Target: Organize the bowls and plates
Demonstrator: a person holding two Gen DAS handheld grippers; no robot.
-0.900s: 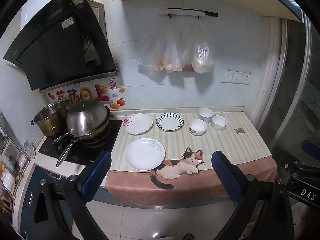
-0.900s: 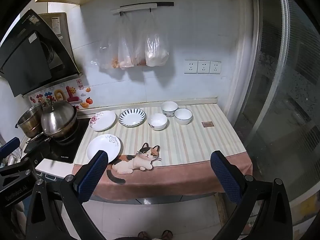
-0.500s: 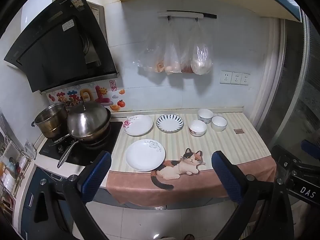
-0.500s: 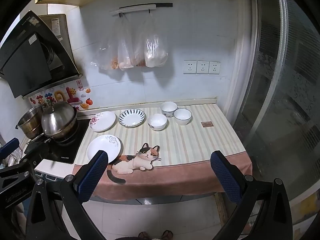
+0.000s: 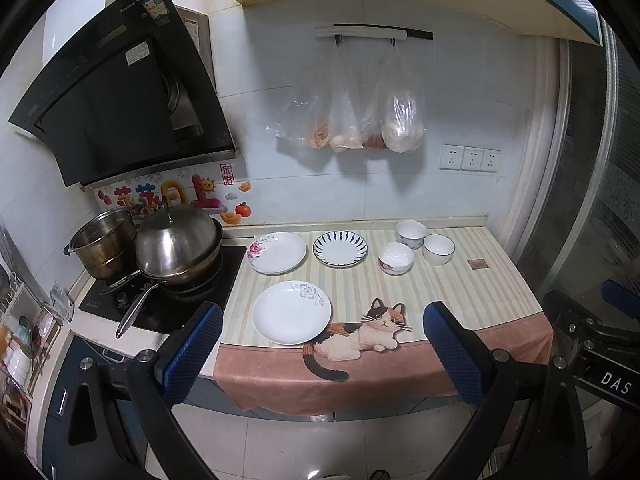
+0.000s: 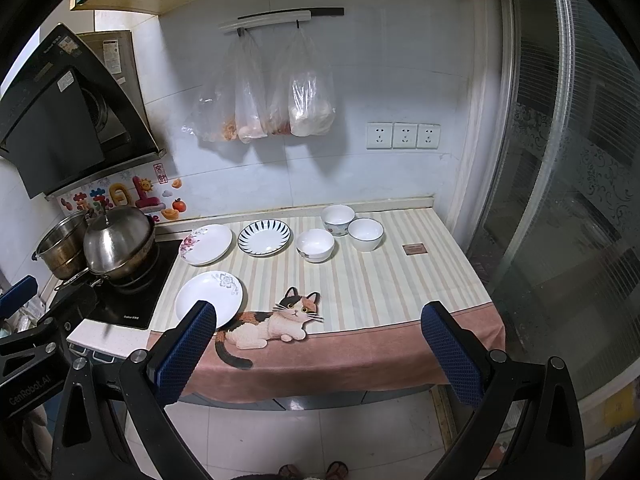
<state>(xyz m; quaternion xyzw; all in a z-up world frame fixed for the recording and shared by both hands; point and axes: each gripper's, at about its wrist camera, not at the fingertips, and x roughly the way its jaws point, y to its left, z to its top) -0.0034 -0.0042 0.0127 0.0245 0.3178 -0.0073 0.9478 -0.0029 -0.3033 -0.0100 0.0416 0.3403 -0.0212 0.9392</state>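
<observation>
Left wrist view has the left gripper (image 5: pixel 322 344) spread to its widest with nothing between the blue pads, held back from the counter and tilted down at it; the right wrist view shows the right gripper (image 6: pixel 318 340) the same way, wide open and empty. Nearest ahead of both tools, at the counter's front edge, lies the cat mat (image 5: pixel 360 336), printed on a striped cloth (image 6: pixel 400 292) that hangs over the edge. Just left of the cat, ahead of the left gripper's left pad, sits the white plate (image 5: pixel 291 313), alone and flat. Farther back, in a row toward the wall, lie the floral plate (image 5: pixel 277 253) and, just right of it, the striped plate (image 5: pixel 339 249). Further right in that row stand three bowls: the front bowl (image 5: pixel 395 258), the back bowl (image 5: pixel 411 234) and the right bowl (image 5: pixel 438 249), close together but each on its own. Far left of the tools a wok (image 5: pixel 178 246) and a pot (image 5: pixel 104 242) sit on the hob. Judging from this layout, nothing is stacked or grouped yet: all three plates and all three bowls lie separate, so the whole job appears to remain, and the white plate looks the easiest first reach.
</observation>
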